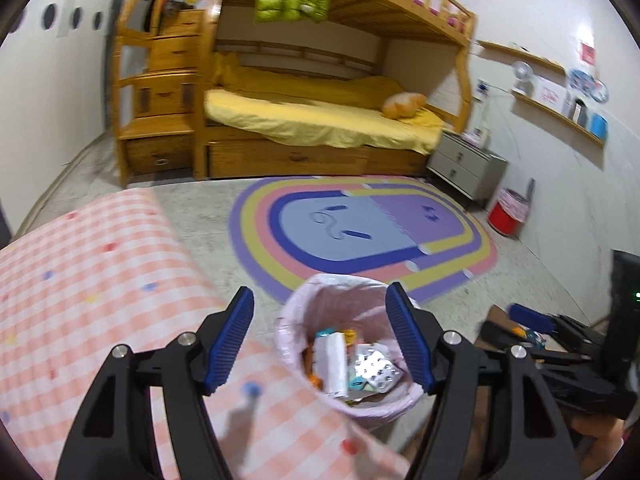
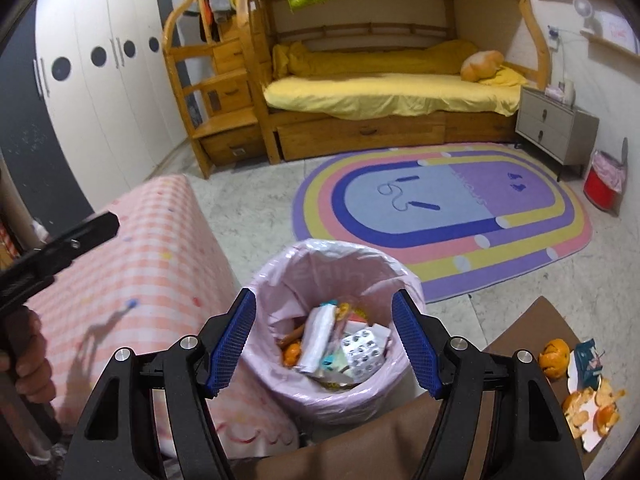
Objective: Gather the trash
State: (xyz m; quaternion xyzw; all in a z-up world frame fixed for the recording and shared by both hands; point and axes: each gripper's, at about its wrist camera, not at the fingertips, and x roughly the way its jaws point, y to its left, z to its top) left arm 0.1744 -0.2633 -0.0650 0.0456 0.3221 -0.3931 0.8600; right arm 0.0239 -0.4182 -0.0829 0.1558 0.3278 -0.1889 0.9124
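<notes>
A trash bin with a pink liner (image 1: pixel 298 308) (image 2: pixel 280 276) stands on the floor and holds wrappers, a silver blister pack (image 1: pixel 376 372) (image 2: pixel 362 354) and orange peel. My left gripper (image 1: pixel 320 344) is open and empty above the bin. My right gripper (image 2: pixel 326 344) is open and empty above the same bin. Orange peels (image 2: pixel 592 406) and a torn teal packet (image 2: pixel 588 360) lie on a brown table (image 2: pixel 520 328) at the right. The right gripper shows in the left wrist view (image 1: pixel 532 318).
A pink checked tablecloth (image 1: pixel 80 280) (image 2: pixel 140 248) covers a table left of the bin. A rainbow rug (image 2: pixel 440 216) lies before a wooden bunk bed (image 2: pixel 380 92). A grey nightstand (image 2: pixel 556 128) and a red bin (image 2: pixel 604 184) stand at the right wall.
</notes>
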